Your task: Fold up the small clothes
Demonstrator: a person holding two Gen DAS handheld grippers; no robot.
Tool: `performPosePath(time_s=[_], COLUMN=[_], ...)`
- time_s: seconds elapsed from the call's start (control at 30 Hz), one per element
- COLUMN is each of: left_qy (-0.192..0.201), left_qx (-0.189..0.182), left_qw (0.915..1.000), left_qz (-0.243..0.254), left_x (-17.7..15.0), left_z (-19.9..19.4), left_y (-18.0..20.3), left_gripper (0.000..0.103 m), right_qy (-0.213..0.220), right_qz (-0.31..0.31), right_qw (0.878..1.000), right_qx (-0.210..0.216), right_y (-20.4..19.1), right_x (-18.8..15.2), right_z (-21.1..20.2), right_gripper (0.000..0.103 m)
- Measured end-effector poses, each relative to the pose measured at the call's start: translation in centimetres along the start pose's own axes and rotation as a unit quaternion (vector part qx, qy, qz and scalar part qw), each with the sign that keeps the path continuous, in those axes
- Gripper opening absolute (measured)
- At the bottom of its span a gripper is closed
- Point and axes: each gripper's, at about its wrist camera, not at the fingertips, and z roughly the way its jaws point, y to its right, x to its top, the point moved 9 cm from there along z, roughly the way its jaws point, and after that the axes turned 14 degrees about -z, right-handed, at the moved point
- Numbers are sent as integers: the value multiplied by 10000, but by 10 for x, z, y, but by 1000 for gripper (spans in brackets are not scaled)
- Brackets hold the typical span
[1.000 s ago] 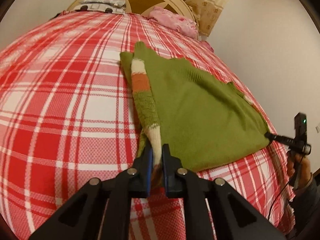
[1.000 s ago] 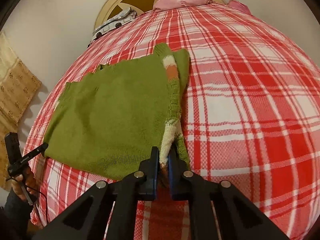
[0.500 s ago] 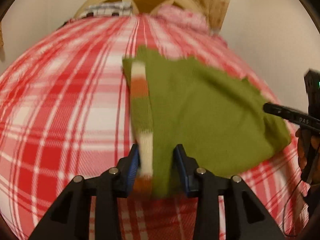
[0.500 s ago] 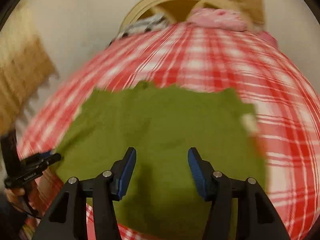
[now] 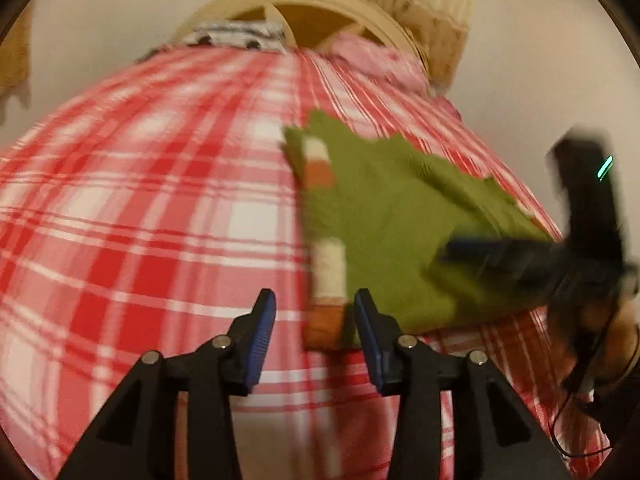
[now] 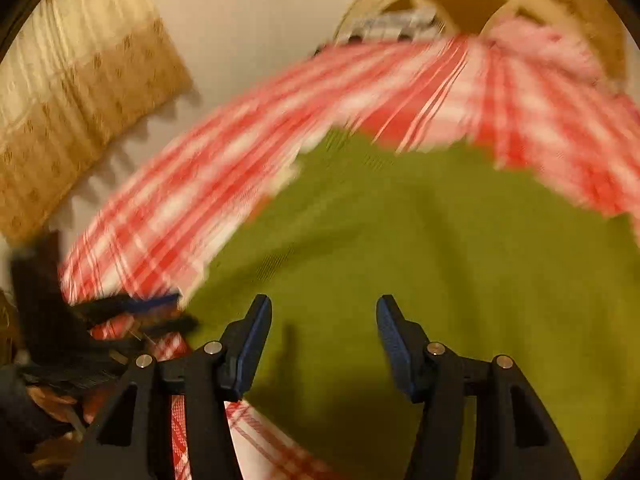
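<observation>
Green sweater point(image 5: 384, 236) lies folded on the red plaid bedspread point(image 5: 152, 216), its striped sleeve (white and orange bands) running down to the left gripper point(image 5: 315, 336), whose jaws are opening with the cuff loose between them. Right gripper point(image 6: 324, 344) hovers over the sweater's green body, jaws apart and empty; wooden headboard point(image 5: 304, 4) and pink pillow point(image 5: 380, 64) sit far beyond both.

A small olive-green knitted sweater point(image 5: 384, 232) lies flat on the red-and-white plaid bedspread point(image 5: 160, 220), towards its right side in the left wrist view. One sleeve point(image 5: 326, 248), banded in cream and orange, is folded in and runs along the sweater's left edge, its orange cuff at the near end. In the right wrist view the green body point(image 6: 440, 260) is smooth, though blurred.
</observation>
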Motion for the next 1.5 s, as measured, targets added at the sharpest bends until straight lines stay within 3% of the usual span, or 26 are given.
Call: performPosePath(time_s=[0.13, 0.2, 0.3, 0.37, 0.47, 0.6, 0.67, 0.8, 0.87, 0.9, 0.93, 1.0, 1.17, 1.27, 1.4, 1.5], left_qy=[98, 42, -77, -107, -260, -592, -461, -416, -235, -131, -72, 33, 166, 173, 123, 74], left_qx=[122, 107, 44, 21, 138, 328, 295, 197, 166, 200, 240, 212, 352, 630, 698, 775], left_qw=[9999, 9999, 9999, 9999, 9995, 9974, 9977, 9977, 9985, 9987, 9988, 9993, 9992, 9977, 9971, 9965], left_qz=[-57, -91, -100, -18, 112, 237, 411, 495, 463, 457, 430, 306, 5, 165, 291, 310], left_x=[12, 16, 16, 16, 9, -10, -14, -14, -4, 5, 12, 27, 58, 63, 63, 64], left_z=[-8, -2, 6, 13, 21, 33, 27, 17, 9, 4, 3, 2, 14, 23, 29, 34], left_y=[-15, -13, -6, 1, 6, 1, 3, 2, -2, -5, -8, -14, -38, -44, -43, -46], left_gripper=[54, 54, 54, 54, 54, 60, 60, 60, 61, 66, 73, 77, 77, 77, 77, 77], right_qy=[-140, -139, 50, 336, 406, -69, -596, -365, -120, -54, -18, 24, -188, -258, -350, -386], right_qz=[-369, -667, -639, -601, -408, 727, 1075, 1199, 1115, 971, 786, 282, -941, -1487, -2307, -2670], right_qw=[9985, 9972, 9977, 9975, 9906, 9811, 9684, 9673, 9652, 9672, 9709, 9800, 9854, 9803, 9623, 9503], right_qx=[367, 314, 209, -184, -1240, -1793, -2171, -2206, -2362, -2347, -2261, -1969, -1403, -1274, -1399, -1556], right_y=[-39, -48, -42, -22, 36, 117, 145, 147, 138, 128, 115, 82, -9, -46, -93, -102], right_x=[-16, -16, -11, -6, -19, -72, -112, -128, -111, -101, -90, -67, -41, -37, -39, -37], right_z=[17, 12, -9, -35, -73, -91, -90, -112, -122, -121, -115, -101, -53, -31, -7, 6], right_gripper=[59, 59, 58, 58, 58, 58, 59, 58, 58, 58, 58, 59, 59, 59, 59, 59])
